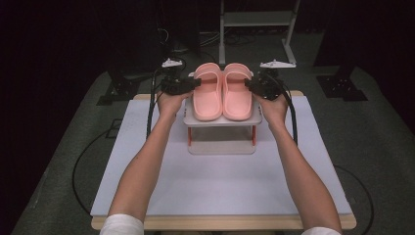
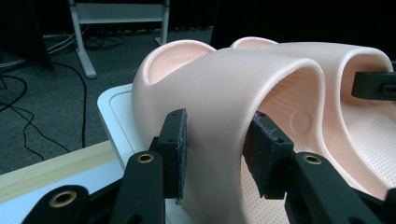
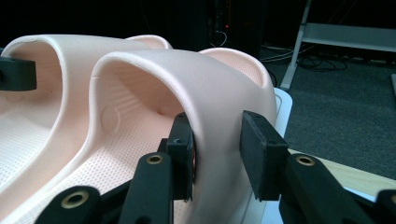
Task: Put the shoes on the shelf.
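Observation:
Two pink slide slippers stand side by side on a small white rack (image 1: 222, 121) with red legs. My left gripper (image 1: 195, 83) holds the left slipper (image 1: 207, 95) by the outer side of its strap. In the left gripper view the jaws (image 2: 219, 154) clamp the strap wall of that slipper (image 2: 224, 88), one pad outside and one inside. My right gripper (image 1: 249, 84) holds the right slipper (image 1: 238, 95) the same way. In the right gripper view its jaws (image 3: 217, 154) pinch that slipper's strap (image 3: 196, 74). Both soles rest on the rack.
The rack stands at the far middle of a white mat (image 1: 220, 181) on a wooden table. A white metal frame (image 1: 254, 19) stands on the dark floor beyond. Cables trail from both grippers down the table's sides.

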{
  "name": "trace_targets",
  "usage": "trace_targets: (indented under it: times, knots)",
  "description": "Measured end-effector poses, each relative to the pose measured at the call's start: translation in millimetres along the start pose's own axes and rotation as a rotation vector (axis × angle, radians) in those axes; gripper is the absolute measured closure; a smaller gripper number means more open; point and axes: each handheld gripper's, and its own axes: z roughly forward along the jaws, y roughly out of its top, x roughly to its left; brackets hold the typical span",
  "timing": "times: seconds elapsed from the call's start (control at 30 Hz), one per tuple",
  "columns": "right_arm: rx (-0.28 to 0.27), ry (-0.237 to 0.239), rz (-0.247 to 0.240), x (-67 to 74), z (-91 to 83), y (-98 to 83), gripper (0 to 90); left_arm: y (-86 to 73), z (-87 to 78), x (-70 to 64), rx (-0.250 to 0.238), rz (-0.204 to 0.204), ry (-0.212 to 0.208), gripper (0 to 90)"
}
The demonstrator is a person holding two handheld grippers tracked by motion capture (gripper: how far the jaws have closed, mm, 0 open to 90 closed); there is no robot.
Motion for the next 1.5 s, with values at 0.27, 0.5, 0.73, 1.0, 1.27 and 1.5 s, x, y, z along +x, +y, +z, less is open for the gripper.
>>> trace_targets:
  times: [0.27, 0.5, 0.73, 1.0, 1.27, 1.5]
  knots:
    - [0.005, 0.001, -0.001, -0.7, 1.6, 1.2, 65.0, -0.1, 1.7, 1.5, -0.006, -0.006, -0.001, 59.6]
    - [0.003, 0.017, 0.023, -3.2, 1.4, 0.9, 60.4, -0.3, 0.5, 1.4, -0.014, -0.007, -0.010, 56.6]
    - [-0.004, 0.041, 0.025, -0.1, -2.4, 0.3, 53.5, 0.9, -8.1, -0.6, -0.013, 0.008, -0.013, 49.9]
    - [-0.013, 0.052, 0.029, 0.5, -8.8, -1.5, 48.3, -2.6, -17.4, -0.2, -0.024, 0.011, -0.009, 44.5]
    - [-0.016, 0.065, 0.026, 0.8, -19.3, -3.0, 44.3, -7.7, -27.2, -6.7, -0.042, 0.023, -0.020, 41.4]
    - [-0.020, 0.074, 0.015, 3.6, -25.3, -2.2, 43.8, -11.8, -31.3, -6.0, -0.044, 0.017, -0.027, 40.6]
